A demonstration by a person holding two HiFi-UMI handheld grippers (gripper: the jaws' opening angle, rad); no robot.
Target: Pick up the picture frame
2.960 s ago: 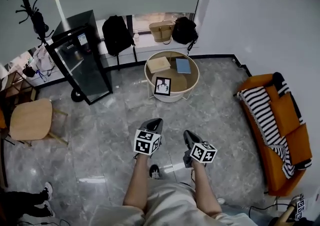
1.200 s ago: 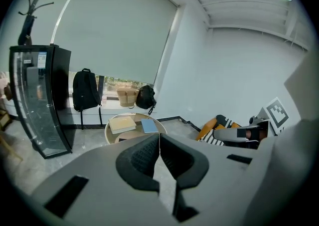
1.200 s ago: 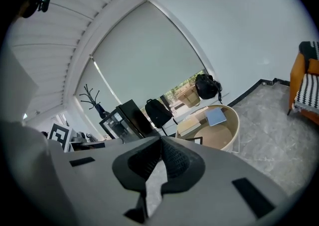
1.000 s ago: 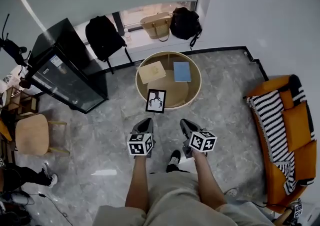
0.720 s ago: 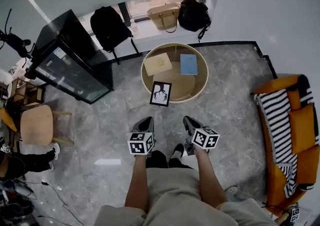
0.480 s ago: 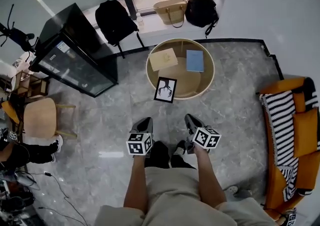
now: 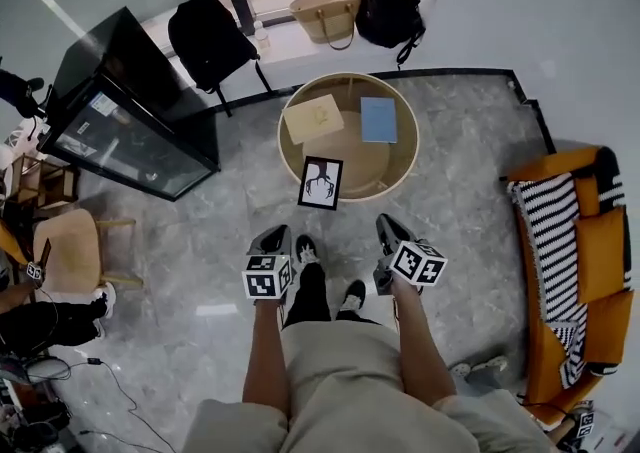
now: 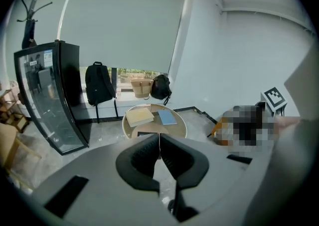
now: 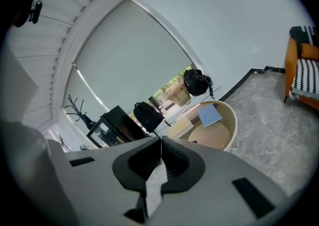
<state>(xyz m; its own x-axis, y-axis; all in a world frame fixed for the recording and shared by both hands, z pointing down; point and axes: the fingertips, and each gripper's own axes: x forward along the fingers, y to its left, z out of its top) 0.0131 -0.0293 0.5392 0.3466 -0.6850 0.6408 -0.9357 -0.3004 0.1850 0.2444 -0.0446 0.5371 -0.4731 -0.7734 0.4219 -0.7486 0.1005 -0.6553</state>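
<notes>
The picture frame, black with a dark figure on white, stands at the near rim of a round wooden table. It is still a step away from me on the grey floor. My left gripper is shut and holds nothing, below and left of the frame. On the other side my right gripper is also shut and bare. In the left gripper view the jaws meet in a line in front of the table. In the right gripper view the jaws are closed too, with the table beyond.
A tan book and a blue book lie on the table. A black glass cabinet stands at the left and an orange sofa at the right. Bags line the window wall. My shoes are between the grippers.
I have stepped toward the table, one foot now between the grippers. Both grippers have moved a little apart and lower. Both stay shut.
</notes>
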